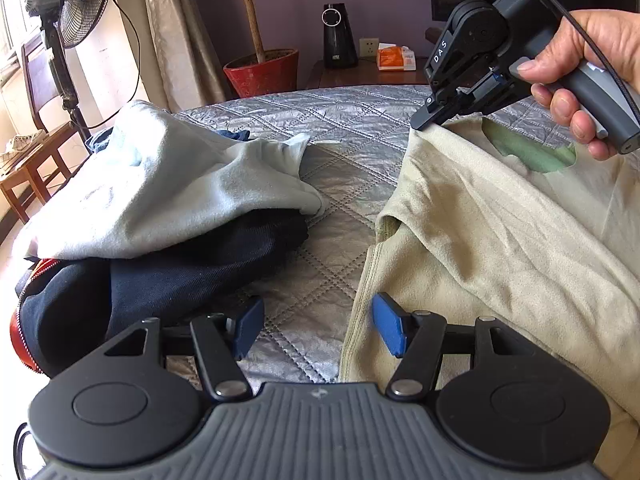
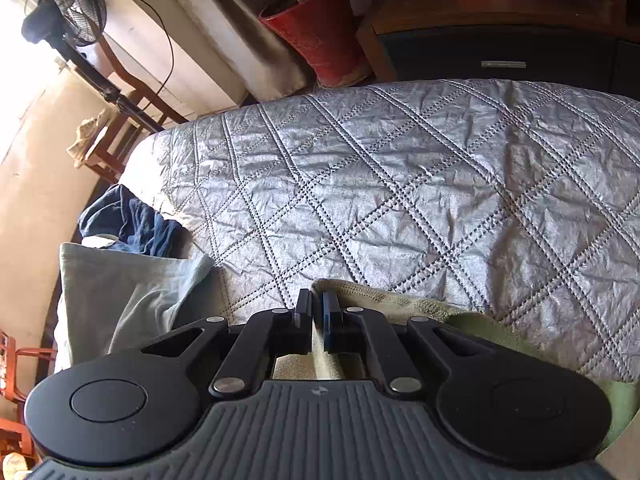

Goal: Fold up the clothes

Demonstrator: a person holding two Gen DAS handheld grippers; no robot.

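**Right jaws pinched on beige cloth, left jaws open over the hem**

Clamped tight: right gripper (image 2: 317,320), blue pads nearly meeting, soft matte beige shirt (image 1: 500,248) nipped between them at its far corner. Seen from the left wrist, gripped by a bare hand (image 1: 592,64) on the grey handle. Half apart, holding nothing: left gripper (image 1: 316,328), right blue pad just over the shirt's stitched side hem, left pad above bare cover. Spread flat over the right half of the crinkled, diamond-stitched silver quilt (image 2: 400,184), green inner face showing at the neckline. Heaped on the left: pale blue-grey garment (image 1: 160,196), limp and rumpled, atop dark navy denim (image 1: 180,280). Beyond: glossy red pot (image 1: 262,72), wire-caged fan (image 1: 76,4).
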